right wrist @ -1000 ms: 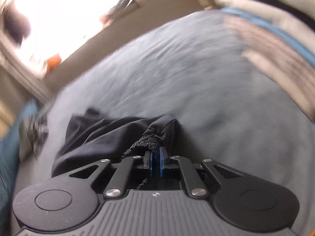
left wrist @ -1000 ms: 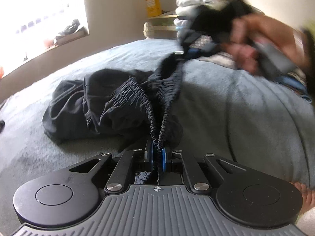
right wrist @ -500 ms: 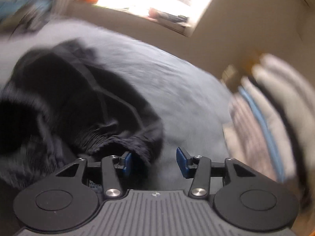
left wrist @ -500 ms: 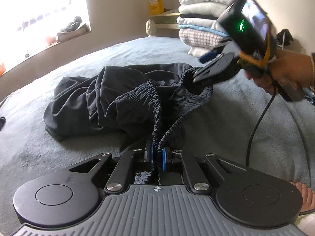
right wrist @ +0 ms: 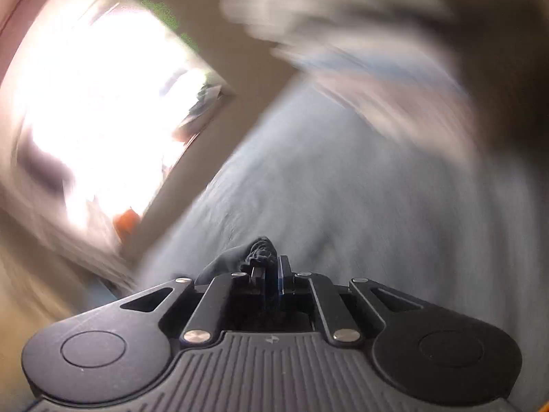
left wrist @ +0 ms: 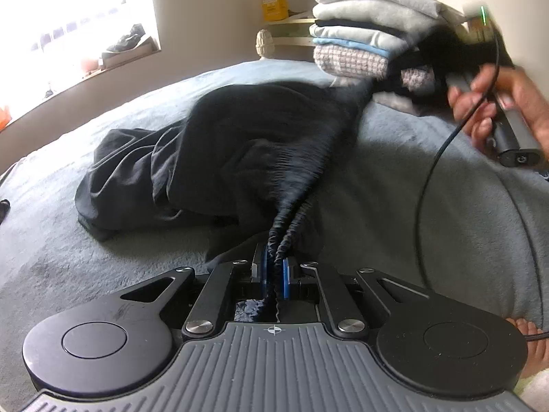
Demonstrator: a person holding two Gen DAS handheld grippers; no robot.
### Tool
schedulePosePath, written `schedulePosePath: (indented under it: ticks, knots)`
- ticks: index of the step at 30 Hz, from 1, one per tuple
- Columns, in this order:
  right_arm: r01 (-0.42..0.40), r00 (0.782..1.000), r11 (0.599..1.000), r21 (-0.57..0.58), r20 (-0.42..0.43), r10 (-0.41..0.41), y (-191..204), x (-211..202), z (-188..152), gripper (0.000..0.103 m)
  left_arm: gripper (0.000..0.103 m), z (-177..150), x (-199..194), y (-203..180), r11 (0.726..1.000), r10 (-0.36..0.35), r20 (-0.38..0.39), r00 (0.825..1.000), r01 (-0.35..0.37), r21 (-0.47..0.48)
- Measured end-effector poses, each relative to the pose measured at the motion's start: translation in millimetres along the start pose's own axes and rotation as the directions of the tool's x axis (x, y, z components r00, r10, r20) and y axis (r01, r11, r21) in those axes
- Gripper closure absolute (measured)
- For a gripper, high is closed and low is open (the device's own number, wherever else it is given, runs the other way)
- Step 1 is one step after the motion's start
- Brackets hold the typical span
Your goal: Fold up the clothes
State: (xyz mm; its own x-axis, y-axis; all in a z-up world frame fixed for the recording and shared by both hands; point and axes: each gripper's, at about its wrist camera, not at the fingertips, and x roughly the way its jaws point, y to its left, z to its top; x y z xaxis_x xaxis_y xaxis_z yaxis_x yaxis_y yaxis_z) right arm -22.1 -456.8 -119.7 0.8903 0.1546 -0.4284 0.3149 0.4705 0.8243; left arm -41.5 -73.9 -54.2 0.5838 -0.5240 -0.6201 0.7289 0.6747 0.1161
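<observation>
Left gripper clamped on gathered waistband of black shorts, which sprawl on grey bed blanket. Right gripper jaws just closed, pinching another waistband bit, lifted and blurred. Folded clothes stack behind.

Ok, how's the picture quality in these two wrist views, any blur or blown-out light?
Left wrist view: mostly sharp, the window blown out white, fisheye bending the grey blanket; only the right gripper and the raised part of the black shorts smear. Right wrist view: heavy motion blur on window, blanket and folded stack; only the gripper and its pinch of black cloth stay crisp.
</observation>
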Motion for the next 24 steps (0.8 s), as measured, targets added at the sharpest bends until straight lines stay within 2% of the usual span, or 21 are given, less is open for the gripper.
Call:
schedulePosePath:
  ticks: [4,5,6,8,13,16,19,21,24]
  knots:
    - [0.089,0.992,0.981,0.170,-0.101,-0.073,-45.3,1.0,-0.1,0.091,0.097,-3.3,-0.2,-0.9,1.000,0.000,-0.001,1.000,0.000,0.005]
    - [0.091,0.991,0.976,0.200,-0.110,-0.070,-51.8,-2.2,0.1,0.082,0.097,-4.0,-0.5,-0.3,1.000,0.000,-0.001,1.000,0.000,0.002]
    - [0.081,0.993,0.974,0.211,-0.106,-0.059,-52.7,-7.8,0.6,0.069,0.097,-4.7,-0.6,0.6,1.000,0.000,-0.001,1.000,0.000,-0.002]
    - [0.074,0.993,0.976,0.206,-0.106,-0.053,-49.1,-18.3,0.9,0.060,0.097,-6.0,-0.8,2.3,1.000,0.000,-0.002,1.000,0.000,-0.010]
    - [0.116,0.985,0.978,0.174,-0.149,-0.091,-44.6,-31.4,0.0,0.056,0.097,-6.1,-2.5,5.7,1.000,0.001,0.002,1.000,-0.001,-0.023]
    - [0.102,0.987,0.972,0.211,-0.145,-0.072,-47.9,-40.8,-1.3,0.048,0.097,-6.4,-3.0,5.8,1.000,0.001,0.003,1.000,-0.001,-0.025]
    - [0.109,0.984,0.971,0.213,-0.164,-0.074,-45.7,-29.1,-0.6,0.044,0.097,-6.7,-3.2,5.1,1.000,0.001,0.003,1.000,-0.001,-0.027]
    - [0.122,0.978,0.975,0.185,-0.191,-0.086,-38.4,-12.9,-1.9,0.036,0.097,-6.8,-3.5,5.4,1.000,0.004,0.005,1.000,-0.003,-0.031]
    - [0.160,0.968,0.979,0.131,-0.217,-0.129,-25.8,12.4,-3.1,0.036,0.097,-7.8,-3.8,7.1,0.999,0.004,0.008,1.000,-0.004,-0.048]
